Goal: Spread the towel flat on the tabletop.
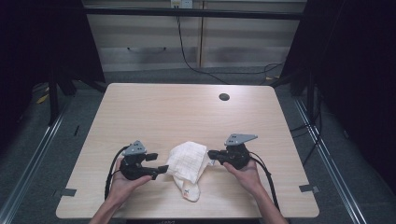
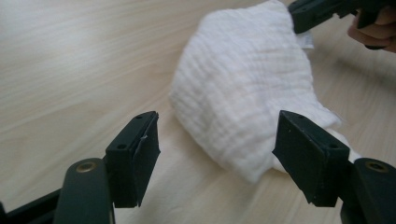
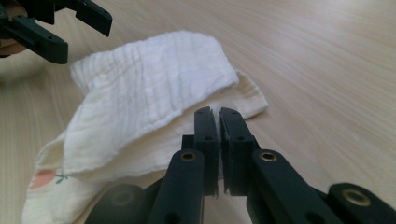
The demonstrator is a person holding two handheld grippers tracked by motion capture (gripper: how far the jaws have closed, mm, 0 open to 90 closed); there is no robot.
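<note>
A white crinkled cloth lies folded near the front edge of the wooden table, with a small printed motif on its near end. My right gripper is shut, pinching the cloth's right edge and holding the top layer raised; it also appears at the top of the left gripper view. My left gripper stands open just left of the cloth, its pads apart and clear of the fabric. The right gripper view has it at top left.
A round cable hole sits at the table's far right. Tape marks lie at both front corners. Dark frames and cables stand on the floor beyond the table. Bare wood spreads behind the cloth.
</note>
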